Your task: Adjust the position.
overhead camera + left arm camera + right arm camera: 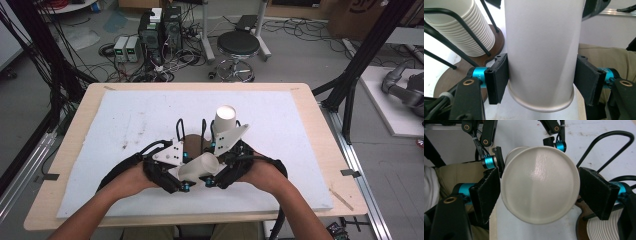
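Observation:
A white paper cup point(199, 168) lies on its side between my two grippers, near the table's front edge. My left gripper point(541, 80) is shut on the cup point(544, 45) just above its rim, a black pad point(497, 77) pressed to each side. My right gripper point(540, 192) is shut on the same cup point(540, 185) at the closed bottom end, which faces its camera. In the high view the left gripper point(170, 170) and right gripper point(225, 170) sit close together. Just behind them, a stack of white cups point(225, 119) leans in a black wire holder on a brown base point(192, 142).
A white foam mat point(125, 115) covers most of the wooden table point(75, 125). The cup stack point(461, 27) and its wire rods stand close to both grippers. Beyond the table's far edge are a stool point(238, 45) and electronics with cables on the floor.

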Demonstrator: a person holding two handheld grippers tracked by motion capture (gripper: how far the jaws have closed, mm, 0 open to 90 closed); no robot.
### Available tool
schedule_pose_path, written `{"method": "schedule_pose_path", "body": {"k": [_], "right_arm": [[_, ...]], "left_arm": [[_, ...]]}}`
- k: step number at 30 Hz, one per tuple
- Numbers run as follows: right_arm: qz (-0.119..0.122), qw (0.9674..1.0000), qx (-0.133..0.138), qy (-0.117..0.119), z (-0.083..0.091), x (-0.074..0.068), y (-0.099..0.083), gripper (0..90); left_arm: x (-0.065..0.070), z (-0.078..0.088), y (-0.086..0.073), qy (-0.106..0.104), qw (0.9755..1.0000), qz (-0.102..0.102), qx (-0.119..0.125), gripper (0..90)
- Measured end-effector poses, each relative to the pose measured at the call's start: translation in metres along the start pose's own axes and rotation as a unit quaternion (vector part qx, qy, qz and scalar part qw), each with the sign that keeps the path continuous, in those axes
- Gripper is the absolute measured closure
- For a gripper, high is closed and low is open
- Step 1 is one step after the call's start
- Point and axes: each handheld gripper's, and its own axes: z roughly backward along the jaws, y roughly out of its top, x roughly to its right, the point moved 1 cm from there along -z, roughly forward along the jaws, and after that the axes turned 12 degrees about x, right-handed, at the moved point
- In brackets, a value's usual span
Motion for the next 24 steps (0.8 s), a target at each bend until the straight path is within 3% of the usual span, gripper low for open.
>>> {"method": "schedule_pose_path", "body": {"k": [8, 15, 19, 21, 24], "right_arm": [[0.003, 0.9994, -0.021, 0.026, -0.006, -0.001, 0.000, 32.9], [0.005, 0.9986, -0.036, 0.039, -0.010, -0.003, -0.002, 35.2], [-0.003, 0.9987, -0.033, 0.038, -0.008, -0.002, -0.003, 35.0], [-0.011, 0.9989, -0.026, 0.038, -0.007, -0.002, -0.005, 35.0], [-0.018, 0.9990, -0.019, 0.038, -0.003, 0.000, -0.008, 35.0]], "left_arm": [[0.001, -0.003, -0.005, -0.009, 0.9999, -0.002, -0.007, 32.9], [0.003, -0.005, -0.009, -0.015, 0.9998, -0.007, -0.013, 32.4], [0.004, -0.004, -0.013, -0.009, 0.9998, -0.006, 0.019, 25.7], [0.004, -0.003, -0.016, 0.000, 0.9991, 0.012, 0.041, 15.1], [0.002, 0.000, -0.022, 0.004, 0.9972, 0.030, 0.068, 14.4]]}}
